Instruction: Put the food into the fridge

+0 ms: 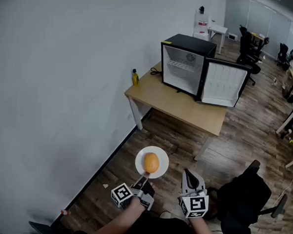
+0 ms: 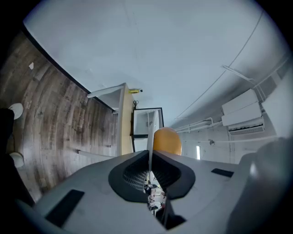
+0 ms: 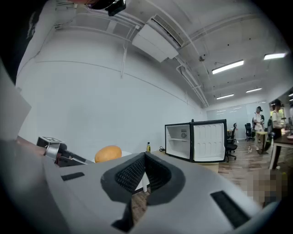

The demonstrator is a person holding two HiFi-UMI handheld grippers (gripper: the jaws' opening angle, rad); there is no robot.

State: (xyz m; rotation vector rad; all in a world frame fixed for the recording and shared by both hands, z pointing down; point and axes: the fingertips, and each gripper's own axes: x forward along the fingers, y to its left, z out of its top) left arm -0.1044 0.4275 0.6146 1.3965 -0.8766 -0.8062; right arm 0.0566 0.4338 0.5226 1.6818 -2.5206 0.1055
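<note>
Carry step in hand: left gripper [image 1: 143, 178] clenched on the rim of the white plate [image 1: 140, 158], held about level; orange rounded food item [image 1: 151, 163] sits on the plate; right gripper [image 1: 190, 177] has its jaws together with nothing in them; mini fridge [image 1: 185, 64] stands on the wooden table [image 1: 186, 109], door open, well apart from the plate; next, likely walk the plate level to the open fridge shelf.
</note>
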